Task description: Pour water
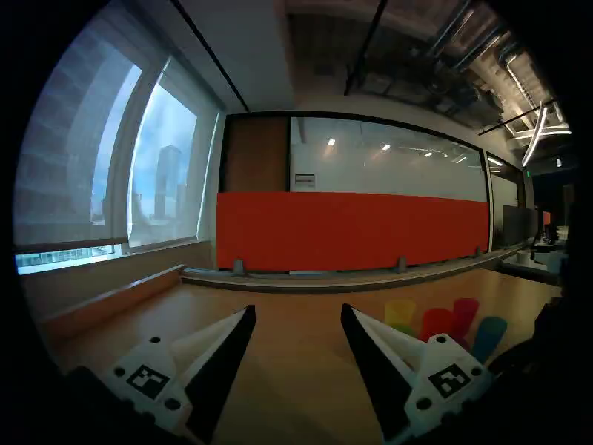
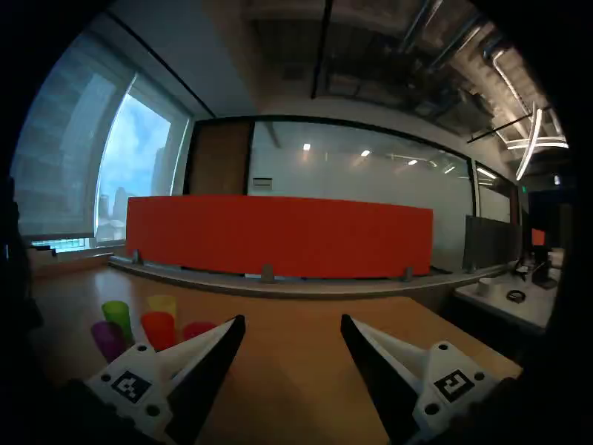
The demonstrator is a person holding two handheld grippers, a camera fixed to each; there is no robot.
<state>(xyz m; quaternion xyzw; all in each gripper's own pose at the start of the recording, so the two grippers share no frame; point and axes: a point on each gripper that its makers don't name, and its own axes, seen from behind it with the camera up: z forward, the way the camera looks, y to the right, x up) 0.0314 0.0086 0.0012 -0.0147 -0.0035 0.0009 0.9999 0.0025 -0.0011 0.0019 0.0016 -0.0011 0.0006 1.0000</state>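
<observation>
Nearby, coloured cups (image 1: 436, 322) cluster on the table (image 1: 296, 363), orange divider (image 1: 348, 230) behind.

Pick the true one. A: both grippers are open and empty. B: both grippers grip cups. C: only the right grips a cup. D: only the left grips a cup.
A: the left gripper and the right gripper each stand open over bare table, with the coloured cups standing off to the side.
</observation>
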